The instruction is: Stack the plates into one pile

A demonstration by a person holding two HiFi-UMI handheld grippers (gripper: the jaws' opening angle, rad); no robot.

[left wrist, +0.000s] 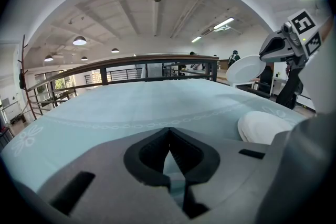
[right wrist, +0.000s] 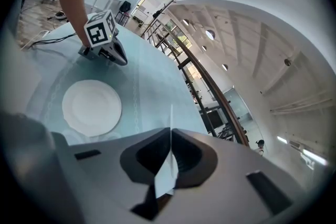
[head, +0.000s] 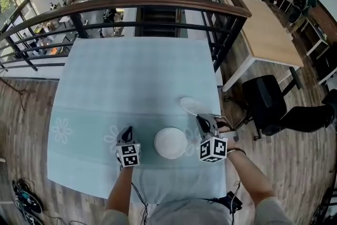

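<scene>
Fingers of right gripper (right wrist: 170, 140) pinch the rim of a white plate (head: 190, 105), lifted and tilted near the tablecloth's (head: 131, 81) right edge. Left gripper (left wrist: 169, 152) fingers pressed together, empty, low over the cloth. Second plate (head: 170, 143) lies flat between both grippers.

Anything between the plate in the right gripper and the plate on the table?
Nothing visible: the round white plate in the right gripper has open air to the flat white plate; the left gripper sits beyond it.
</scene>
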